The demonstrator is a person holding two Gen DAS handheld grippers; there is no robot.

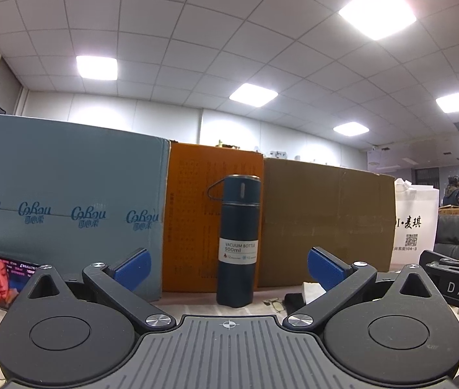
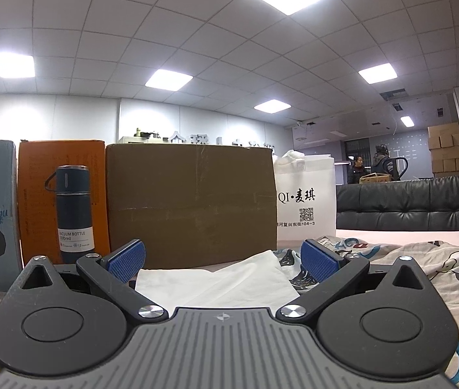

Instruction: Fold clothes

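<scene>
Office ceiling panels and square lamps fill the upper half of both views, above a row of boxes at the back of the desk (image 2: 401,238): a grey-blue printed carton (image 1: 67,201), a brown cardboard box (image 2: 190,204) and an orange box (image 1: 194,220). Cartoon-printed pale cloth (image 2: 424,265) lies crumpled on the desk to the right, with a white folded sheet (image 2: 223,283) just before the right gripper (image 2: 223,259). A dark blue vacuum bottle (image 1: 237,243) stands upright ahead of the left gripper (image 1: 229,269). Both grippers are spread wide, holding nothing.
</scene>
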